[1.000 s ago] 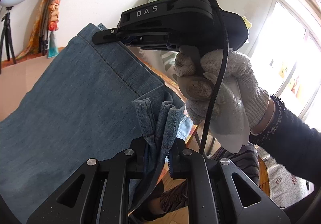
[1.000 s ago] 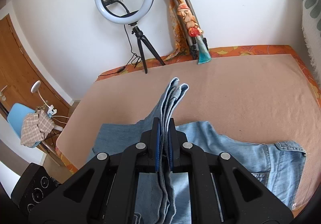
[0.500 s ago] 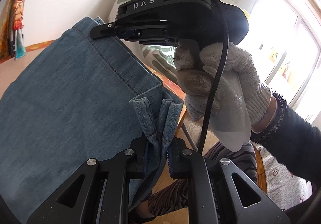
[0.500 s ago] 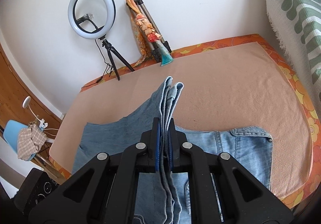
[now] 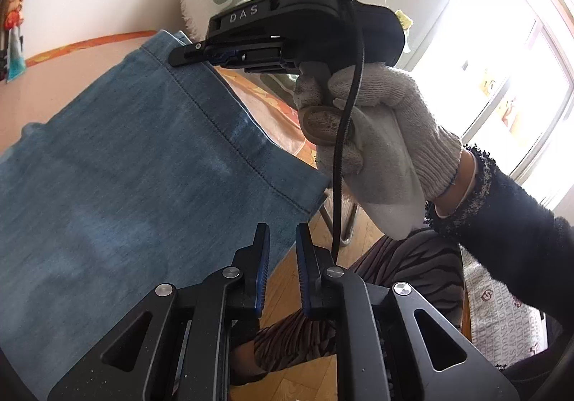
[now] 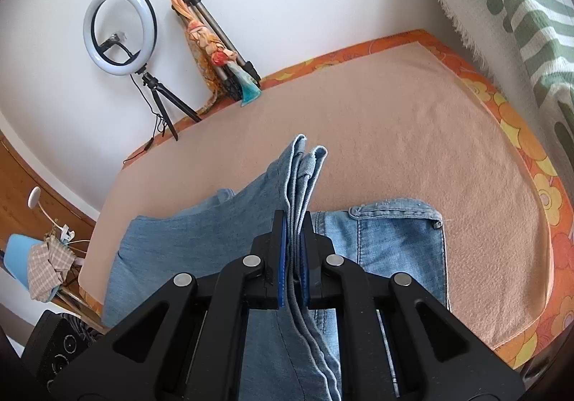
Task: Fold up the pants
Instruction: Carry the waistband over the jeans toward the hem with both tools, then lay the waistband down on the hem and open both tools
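Over on the left tool (image 5: 282, 257), the gap is a narrow slit, nearly closed, and there's nothing in it: only wooden floor shows between the blue pads. The jeans (image 5: 143, 167) spread out ahead of it and to its left. The near corner of the leg hem passes just behind its left finger, and I can't tell whether it touches.

Beyond that tool and up, a gloved hand (image 5: 376, 135) carries the right tool (image 5: 190, 54), nipped onto the far corner of that same hem. I'd say that keeps the leg end taut and square for laying down.

Now the right tool's own view: pinched tight on a bunch of denim layers, with the hem edges poking out past its tips and the rest trailing back under it. Below and to its right lies the waistband (image 6: 394, 218), flat on the peach-covered counter (image 6: 394, 131). My read is that the leg ends are being brought over toward the waist for a halving fold, and the right tool has to hold its grip until the cloth lands.
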